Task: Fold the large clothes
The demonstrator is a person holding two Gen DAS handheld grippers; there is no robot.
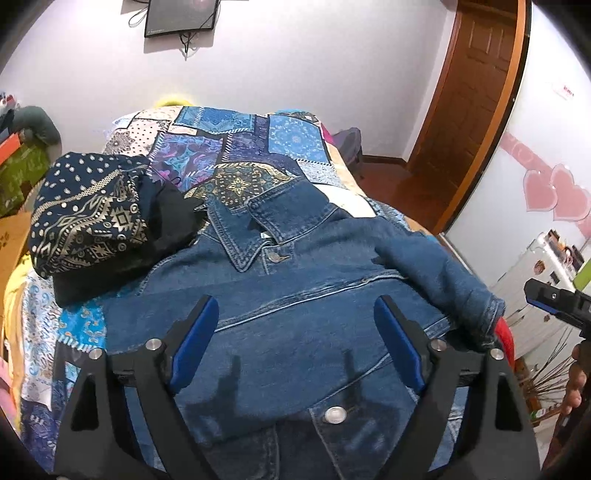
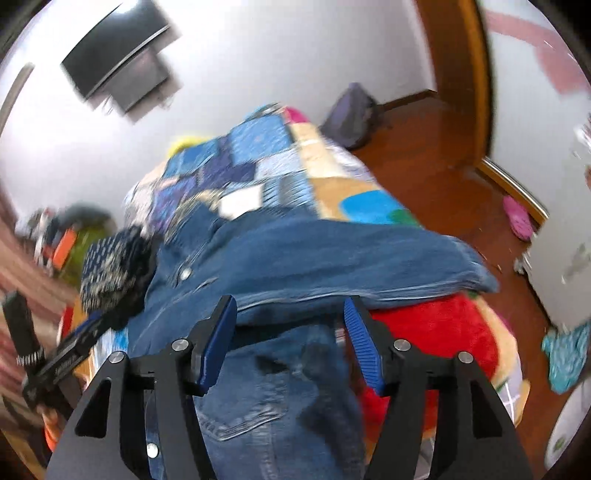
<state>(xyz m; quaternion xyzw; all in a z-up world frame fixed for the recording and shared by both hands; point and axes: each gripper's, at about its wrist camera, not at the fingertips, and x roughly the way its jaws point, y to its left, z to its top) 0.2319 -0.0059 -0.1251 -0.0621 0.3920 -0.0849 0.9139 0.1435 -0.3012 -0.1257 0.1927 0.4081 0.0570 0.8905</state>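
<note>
Patchwork quilt (image 1: pixel 236 147) covers bed; wall screen (image 1: pixel 180 16); perhaps a backpack (image 2: pixel 351 114).

Left gripper (image 1: pixel 295 325) was held with jaws spread wide, nothing gripped; right gripper (image 2: pixel 290 325) likewise spread, empty.

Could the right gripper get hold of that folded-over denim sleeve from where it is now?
Probably yes. The right gripper is open, and the sleeve of the denim jacket lies on top just ahead of its fingers with nothing over it. The view is blurred, so the gap is uncertain.
</note>
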